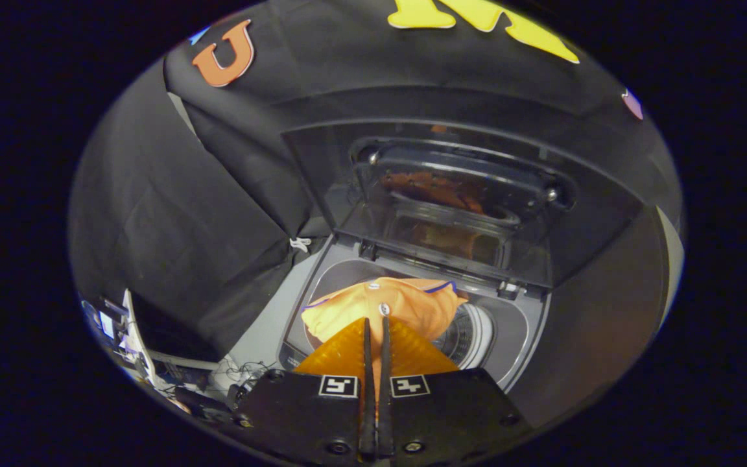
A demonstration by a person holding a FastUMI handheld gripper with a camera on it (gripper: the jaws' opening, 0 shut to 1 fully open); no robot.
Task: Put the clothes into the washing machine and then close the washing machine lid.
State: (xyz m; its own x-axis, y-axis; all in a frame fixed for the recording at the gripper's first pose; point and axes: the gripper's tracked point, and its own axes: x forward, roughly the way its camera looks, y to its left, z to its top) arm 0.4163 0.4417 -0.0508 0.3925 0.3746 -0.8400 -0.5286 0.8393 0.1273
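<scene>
In the gripper view, the gripper (375,319) points down and forward over a grey top-loading washing machine (529,337) whose opening faces up. Its two fingers stand nearly together, with only a thin slit between them, and a fold of an orange garment with thin dark blue trim (386,305) is pinched at their tips, so both fingers press on the cloth. The garment spreads just ahead of the fingers and to their left, bunched over the near and left part of the machine's opening, with one edge reaching toward the far rim. To the right of the cloth, the ribbed metal drum (467,337) shows inside the opening. Beyond the garment, the machine's dark, glossy, see-through lid (438,194) stands raised at the far side, hinged along the far rim, and orange reflections show in its surface. Black cloth (172,214) hangs behind and to the left of the machine. Near the left, low down, lie a tangle of cables and some equipment (153,357), too small to make out.
</scene>
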